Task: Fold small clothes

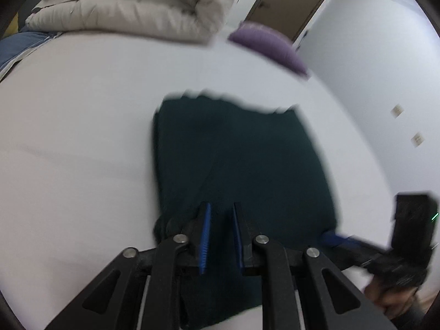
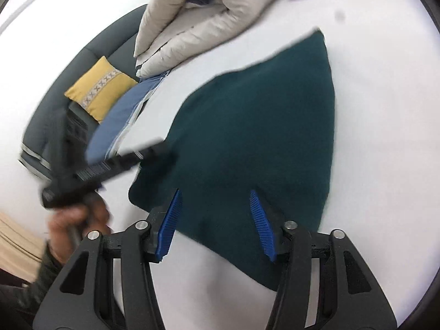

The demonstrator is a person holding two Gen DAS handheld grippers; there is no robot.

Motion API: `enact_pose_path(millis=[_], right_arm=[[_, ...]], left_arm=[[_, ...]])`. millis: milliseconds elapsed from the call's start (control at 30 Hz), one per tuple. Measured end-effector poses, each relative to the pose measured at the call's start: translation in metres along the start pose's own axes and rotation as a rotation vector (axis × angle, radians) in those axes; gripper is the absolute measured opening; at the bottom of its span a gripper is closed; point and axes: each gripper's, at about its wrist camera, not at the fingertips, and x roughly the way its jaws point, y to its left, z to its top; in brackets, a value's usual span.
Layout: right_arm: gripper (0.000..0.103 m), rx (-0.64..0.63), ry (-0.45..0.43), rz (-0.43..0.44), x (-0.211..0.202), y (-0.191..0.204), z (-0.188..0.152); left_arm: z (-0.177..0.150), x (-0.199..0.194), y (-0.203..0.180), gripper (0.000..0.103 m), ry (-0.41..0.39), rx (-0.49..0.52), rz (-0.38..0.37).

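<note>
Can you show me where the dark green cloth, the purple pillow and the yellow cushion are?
dark green cloth [image 1: 236, 159], left wrist view, its flat middle.
purple pillow [image 1: 266, 44], left wrist view, its top.
yellow cushion [image 2: 99, 90], right wrist view, its patterned middle.

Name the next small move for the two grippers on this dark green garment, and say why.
Probably lower the right gripper and pinch the near edge of the dark green garment. Its pads stand apart with nothing pressed between them, and the cloth lies flat on the white bed, seemingly only part folded.
</note>
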Motion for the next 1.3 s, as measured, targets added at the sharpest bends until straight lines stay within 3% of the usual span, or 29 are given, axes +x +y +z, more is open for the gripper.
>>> enact_pose_path(millis=[133, 200, 400, 533, 600, 700, 800, 933, 1100, 1300], right_arm=[[0.037, 0.158, 0.015, 0.139, 0.005, -0.036, -0.004], [0.028, 0.224, 0.027, 0.175, 0.01, -0.049, -0.003], [0.032, 0.215, 0.019, 0.29, 0.002, -0.032, -0.002], [0.032, 0.168, 0.12, 0.172, 0.019, -0.034, -0.013], [0.028, 0.181, 0.114, 0.197, 0.017, -0.04, -0.016], [0.031, 0.17, 0.112, 0.183, 0.002, -0.039, -0.012], [0.033, 0.175, 0.044, 0.21, -0.03, -0.034, 0.004], [0.041, 0.207, -0.026, 0.219, -0.03, -0.028, 0.056], [0.042, 0.243, 0.044, 0.192, 0.02, -0.028, 0.121], [0.04, 0.27, 0.072, 0.114, 0.07, -0.043, 0.156]], left_arm=[[-0.008, 0.003, 0.033, 0.009, -0.008, -0.103, -0.129], [-0.012, 0.003, 0.042, 0.009, -0.007, -0.11, -0.173], [-0.017, -0.001, 0.054, 0.009, 0.0, -0.153, -0.252], [-0.017, -0.002, 0.05, 0.009, 0.01, -0.126, -0.238], [-0.017, -0.003, 0.052, 0.009, 0.017, -0.114, -0.239], [-0.015, 0.001, 0.052, 0.009, 0.027, -0.103, -0.239], [-0.012, 0.002, 0.049, 0.009, 0.035, -0.085, -0.226], [-0.01, 0.004, 0.043, 0.009, 0.045, -0.064, -0.197], [-0.007, 0.006, 0.035, 0.009, 0.065, -0.019, -0.155], [-0.004, 0.011, 0.017, 0.009, 0.081, 0.075, -0.068]])
